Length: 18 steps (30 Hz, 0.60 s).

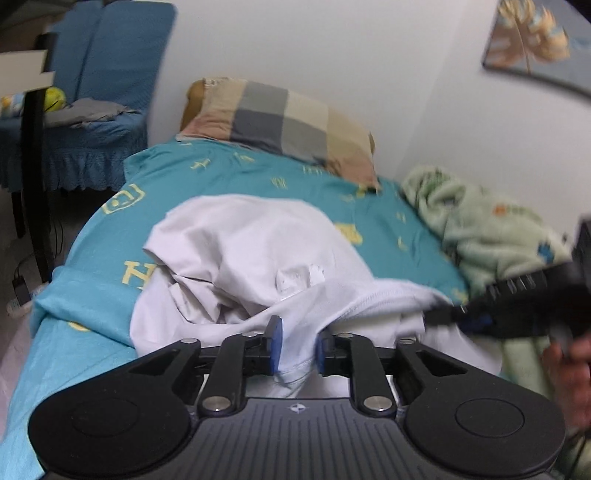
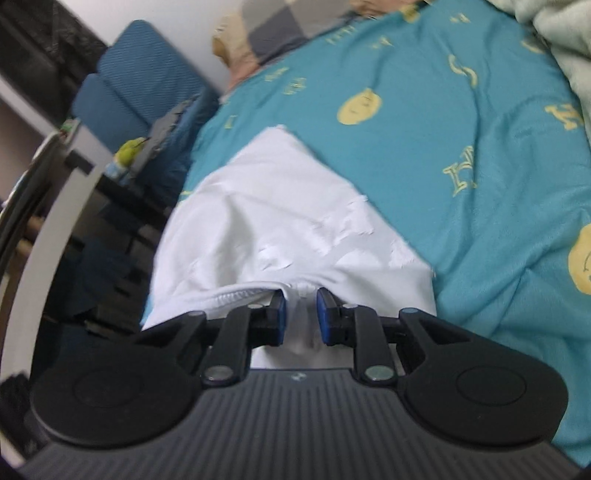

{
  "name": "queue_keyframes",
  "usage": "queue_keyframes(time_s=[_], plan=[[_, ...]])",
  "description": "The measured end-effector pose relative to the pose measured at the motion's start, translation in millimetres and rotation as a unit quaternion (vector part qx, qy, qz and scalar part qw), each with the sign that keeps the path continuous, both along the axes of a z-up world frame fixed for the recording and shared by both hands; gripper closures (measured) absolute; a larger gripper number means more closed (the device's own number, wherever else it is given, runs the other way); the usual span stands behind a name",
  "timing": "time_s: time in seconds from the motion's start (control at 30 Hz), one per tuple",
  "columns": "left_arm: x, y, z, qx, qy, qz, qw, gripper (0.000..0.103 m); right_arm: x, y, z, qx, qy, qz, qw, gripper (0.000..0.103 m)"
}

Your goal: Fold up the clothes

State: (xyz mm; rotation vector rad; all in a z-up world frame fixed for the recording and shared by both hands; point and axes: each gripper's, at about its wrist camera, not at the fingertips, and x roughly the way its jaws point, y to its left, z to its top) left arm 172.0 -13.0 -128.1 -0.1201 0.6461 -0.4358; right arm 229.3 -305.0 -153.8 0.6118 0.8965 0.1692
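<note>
Left wrist view: the framed picture (image 1: 532, 40) on the wall is cut off by the upper right edge and blurred; its subject cannot be read. The right claw (image 1: 439, 314) enters from the right, smeared by motion, and its fingertips are lost in the white garment (image 1: 236, 251), so its grip cannot be judged there. The hand (image 1: 570, 373) behind it is cut by the frame edge. The small yellow object (image 1: 55, 98) on the blue chair (image 1: 99, 122) is too blurred to identify.

Right wrist view: the garment's near hem passes under the claw body, out of sight. The checked pillow (image 2: 291, 18) is cut by the top edge. Yellow print on the bed sheet (image 2: 424, 155) is too soft to read.
</note>
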Motion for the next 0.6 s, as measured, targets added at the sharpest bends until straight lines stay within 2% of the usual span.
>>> queue_keyframes(time_s=[0.07,0.2,0.27,0.37,0.43,0.5,0.53,0.6], plan=[[-6.1,-6.2,1.6,0.022,-0.016,-0.006,0.9996,0.062,4.5,-0.5,-7.8,0.008,0.001,-0.008,1.000,0.081],[-18.3,-18.6,4.8,0.065,-0.048,-0.018,0.9966,0.055,4.7,4.0,-4.5,-0.006,-0.008,-0.014,1.000,0.080],[-24.4,-24.7,6.4,0.086,-0.064,-0.024,0.9939,0.051,-0.6,2.7,5.4,-0.006,-0.023,-0.015,1.000,0.075],[-28.9,-33.3,4.2,0.113,-0.077,-0.026,0.9903,0.051,-6.6,3.7,17.4,-0.011,-0.052,-0.015,0.998,0.071],[-22.2,-37.6,-6.9,0.120,-0.062,-0.011,0.9908,0.055,-10.7,5.2,22.6,-0.023,-0.061,-0.013,0.998,0.071],[-15.5,-41.8,-18.0,0.127,-0.047,0.003,0.9908,0.068,-15.3,8.5,24.1,-0.051,-0.061,-0.010,0.997,0.070],[-13.5,-39.9,-20.2,0.123,-0.043,0.013,0.9915,0.078,-17.9,10.8,24.4,-0.066,-0.061,-0.007,0.996,0.070],[-11.8,-26.0,-15.9,0.081,-0.036,0.041,0.9952,0.086,-23.1,21.9,22.9,-0.119,-0.048,0.020,0.992,0.066]])
